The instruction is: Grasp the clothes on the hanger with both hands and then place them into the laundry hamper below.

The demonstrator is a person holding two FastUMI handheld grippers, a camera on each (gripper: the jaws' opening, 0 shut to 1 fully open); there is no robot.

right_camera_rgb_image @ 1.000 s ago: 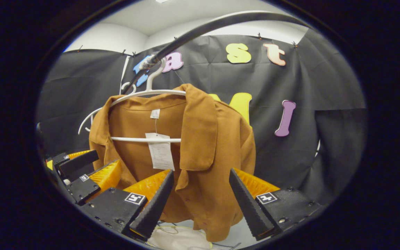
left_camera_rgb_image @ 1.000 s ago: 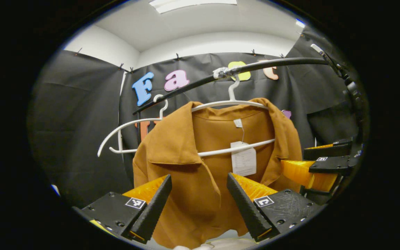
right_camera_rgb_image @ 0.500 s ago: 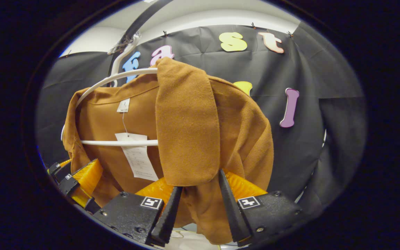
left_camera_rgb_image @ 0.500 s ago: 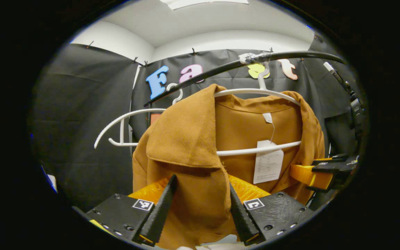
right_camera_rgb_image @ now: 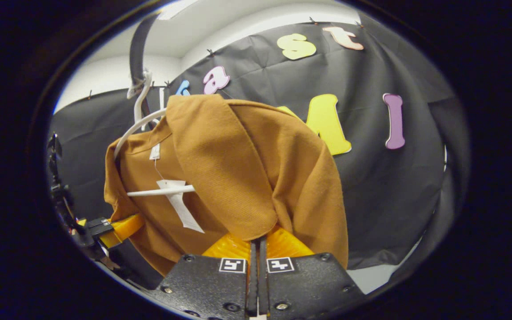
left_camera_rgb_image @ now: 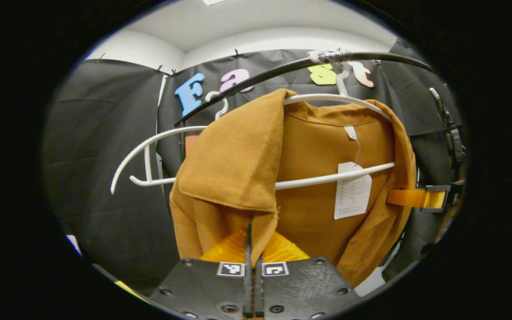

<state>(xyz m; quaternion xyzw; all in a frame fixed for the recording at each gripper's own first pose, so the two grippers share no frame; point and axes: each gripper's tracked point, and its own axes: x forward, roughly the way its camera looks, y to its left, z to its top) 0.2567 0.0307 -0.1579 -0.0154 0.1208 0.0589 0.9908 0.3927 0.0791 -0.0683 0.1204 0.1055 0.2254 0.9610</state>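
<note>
With both front edges of the brown shirt point(left_camera_rgb_image: 318, 151) pinched, one in each tool, the matter now turns on how the garment sits over the white hanger point(left_camera_rgb_image: 336, 175) above the grips. In the left gripper view the left tool point(left_camera_rgb_image: 252, 249) has its fingers pressed together on the front panel just under the folded collar flap, fabric running up and away from the tips; in the right gripper view the right tool point(right_camera_rgb_image: 257, 251) is likewise clamped on the opposite front edge, below its collar flap. The shirt point(right_camera_rgb_image: 256, 169) hangs open-fronted on the hanger point(right_camera_rgb_image: 160, 191), whose hook rides the dark rail point(left_camera_rgb_image: 282, 71) overhead, a paper tag point(left_camera_rgb_image: 351, 195) dangling inside the neck. A second, bare hanger point(left_camera_rgb_image: 149, 151) hangs just beside it on the rail. The shirt's long axis runs vertically, shoulders draped over the hanger arms well above both grips, so I judge a straight downward pull would drag the hanger too; the shoulders probably need easing outward or forward off the arms first. Both tools look about equally close to the collar. The right tool point(left_camera_rgb_image: 420, 198) shows at the shirt's far edge in the left gripper view. The hamper lies somewhere below.
</note>
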